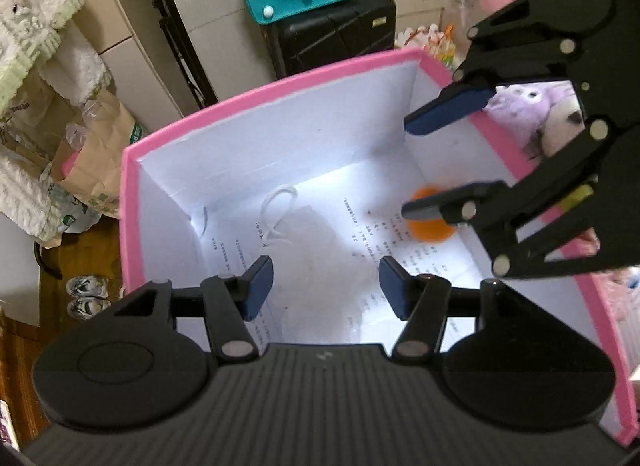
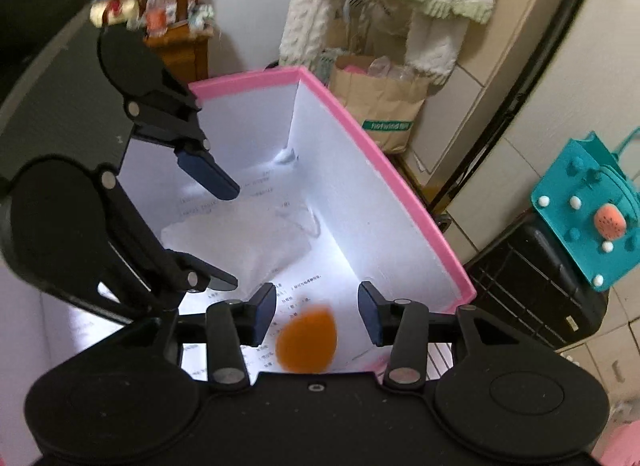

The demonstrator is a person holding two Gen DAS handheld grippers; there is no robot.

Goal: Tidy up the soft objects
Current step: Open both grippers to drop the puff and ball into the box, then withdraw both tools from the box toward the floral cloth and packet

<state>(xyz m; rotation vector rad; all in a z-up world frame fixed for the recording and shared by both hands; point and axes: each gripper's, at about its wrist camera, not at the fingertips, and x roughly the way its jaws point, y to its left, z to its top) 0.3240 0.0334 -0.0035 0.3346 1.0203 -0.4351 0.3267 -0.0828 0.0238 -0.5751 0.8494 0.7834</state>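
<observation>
With both my left tool (image 1: pixel 326 286) and right tool (image 2: pixel 317 314) released and empty over the pink-rimmed box (image 1: pixel 280 83), the orange teardrop sponge (image 2: pixel 306 340) lies on its floor directly beneath the right tool, the nearer one.

Black grippers w/ navy fingers (image 1: pixel 259 286), silver screws.

One pink box (image 1: pixel 264 93), one orange sponge (image 2: pixel 306 340), one white pouch (image 2: pixel 240 246), two tongs
</observation>
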